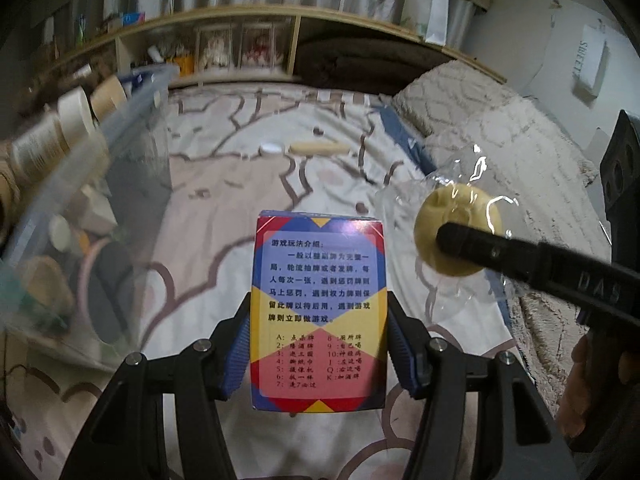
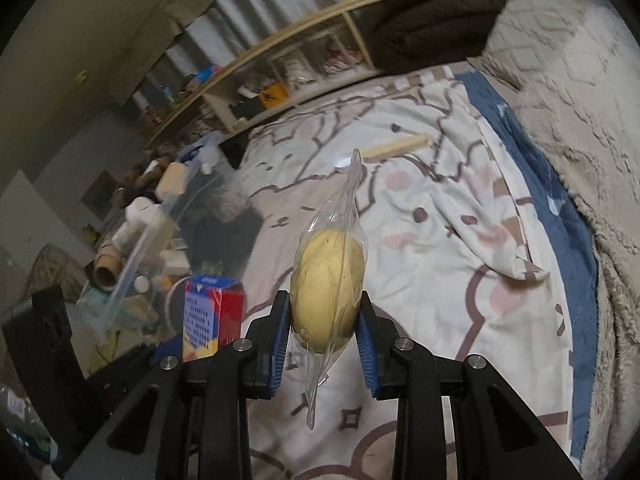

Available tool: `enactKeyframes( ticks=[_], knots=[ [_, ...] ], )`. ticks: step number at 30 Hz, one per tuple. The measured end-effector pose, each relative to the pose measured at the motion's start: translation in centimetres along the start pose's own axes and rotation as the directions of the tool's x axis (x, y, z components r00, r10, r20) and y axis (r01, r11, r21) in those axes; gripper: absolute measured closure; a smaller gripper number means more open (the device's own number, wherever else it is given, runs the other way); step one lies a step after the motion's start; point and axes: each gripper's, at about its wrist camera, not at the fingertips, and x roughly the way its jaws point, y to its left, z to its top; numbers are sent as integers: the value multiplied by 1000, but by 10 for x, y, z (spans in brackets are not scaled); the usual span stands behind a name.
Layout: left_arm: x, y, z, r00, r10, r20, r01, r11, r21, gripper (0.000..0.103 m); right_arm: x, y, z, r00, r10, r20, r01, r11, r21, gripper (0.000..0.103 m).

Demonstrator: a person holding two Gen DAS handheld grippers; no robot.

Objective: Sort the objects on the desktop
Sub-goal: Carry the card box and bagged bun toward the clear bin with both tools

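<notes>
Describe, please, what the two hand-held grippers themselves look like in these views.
Both look alike. The left hand-held gripper and the right hand-held gripper have matte black angular linkage arms joined with round silver bolts. Each finger carries a blue ribbed pad on its inner face. From the left wrist view, the right one's black finger shows embossed letters reading "DAS". No cables are visible.

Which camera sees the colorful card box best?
The left wrist view. The card box fills the middle there, face-on between the left gripper fingers, its printed text sharp. The right wrist view shows the box only small, low on the left, seen edge-on beside the clear bin.
</notes>
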Motion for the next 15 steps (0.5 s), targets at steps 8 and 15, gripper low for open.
enactKeyframes(
  ticks=[8, 15],
  knots=[
    [-36, 19, 15, 998, -18, 58, 20, 1000, -24, 44, -17, 24, -2, 999, 44, 10, -44, 999, -2, 71],
    [-71, 50, 32, 994, -8, 113, 16, 998, -68, 44, -32, 54, 6, 996, 84, 20, -83, 996, -22, 71]
  ],
)
